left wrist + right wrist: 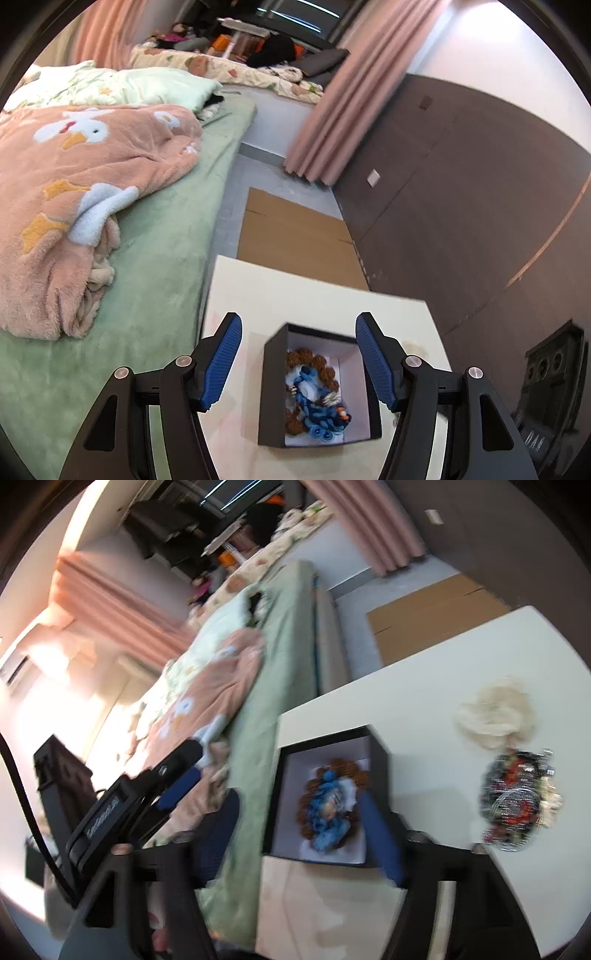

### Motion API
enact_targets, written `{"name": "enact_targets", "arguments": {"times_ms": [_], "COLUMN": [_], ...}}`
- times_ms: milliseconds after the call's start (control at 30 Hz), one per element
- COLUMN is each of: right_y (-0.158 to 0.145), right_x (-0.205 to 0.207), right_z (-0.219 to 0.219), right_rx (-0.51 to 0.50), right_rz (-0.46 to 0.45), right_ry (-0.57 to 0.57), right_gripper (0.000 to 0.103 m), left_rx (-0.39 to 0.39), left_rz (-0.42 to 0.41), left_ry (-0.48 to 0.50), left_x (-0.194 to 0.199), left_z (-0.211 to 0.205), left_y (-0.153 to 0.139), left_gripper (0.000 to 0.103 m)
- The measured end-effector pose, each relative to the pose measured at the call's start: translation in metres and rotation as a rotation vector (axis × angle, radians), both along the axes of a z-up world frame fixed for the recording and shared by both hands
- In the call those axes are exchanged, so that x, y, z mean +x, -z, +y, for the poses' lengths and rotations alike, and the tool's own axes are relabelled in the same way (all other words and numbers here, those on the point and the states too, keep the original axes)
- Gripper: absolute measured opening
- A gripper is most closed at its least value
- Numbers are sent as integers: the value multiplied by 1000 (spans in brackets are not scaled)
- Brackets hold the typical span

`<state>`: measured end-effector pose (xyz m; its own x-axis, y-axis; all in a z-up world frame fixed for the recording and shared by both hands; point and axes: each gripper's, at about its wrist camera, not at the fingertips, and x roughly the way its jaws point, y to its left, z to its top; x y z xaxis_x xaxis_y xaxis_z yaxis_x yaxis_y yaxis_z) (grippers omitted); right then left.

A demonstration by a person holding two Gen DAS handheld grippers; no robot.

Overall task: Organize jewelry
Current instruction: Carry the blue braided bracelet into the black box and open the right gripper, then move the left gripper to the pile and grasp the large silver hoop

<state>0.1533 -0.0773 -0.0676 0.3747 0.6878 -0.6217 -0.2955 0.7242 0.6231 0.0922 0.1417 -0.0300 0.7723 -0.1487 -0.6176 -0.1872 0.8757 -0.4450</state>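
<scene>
The black box (273,384) sits low in the frame on the white table (314,291) — beads inside. The left gripper (299,358) and right gripper (306,834) both gape wide, gripping nothing.

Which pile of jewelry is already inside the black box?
The blue and brown beaded pile is inside the black box. The shiny silver, red and black pile lies loose on the white table, beside a cream fluffy tuft.
</scene>
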Motion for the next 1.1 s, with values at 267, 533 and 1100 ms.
{"name": "enact_targets", "arguments": {"times_ms": [267, 533, 1100], "right_y": [-2, -1, 11], "right_x": [-8, -11, -24], "right_z": [-56, -103, -184], "right_rx": [-24, -20, -64], "right_rz": [22, 64, 166], "right_ry": [149, 245, 359], "right_gripper": [80, 80, 80], "left_rx": [9, 55, 147], "left_rz": [4, 12, 15], "left_ry": [57, 144, 325], "left_x": [-5, -10, -7], "left_z": [-23, -64, -154], "left_y": [-1, -2, 9], "left_gripper": [65, 65, 65]}}
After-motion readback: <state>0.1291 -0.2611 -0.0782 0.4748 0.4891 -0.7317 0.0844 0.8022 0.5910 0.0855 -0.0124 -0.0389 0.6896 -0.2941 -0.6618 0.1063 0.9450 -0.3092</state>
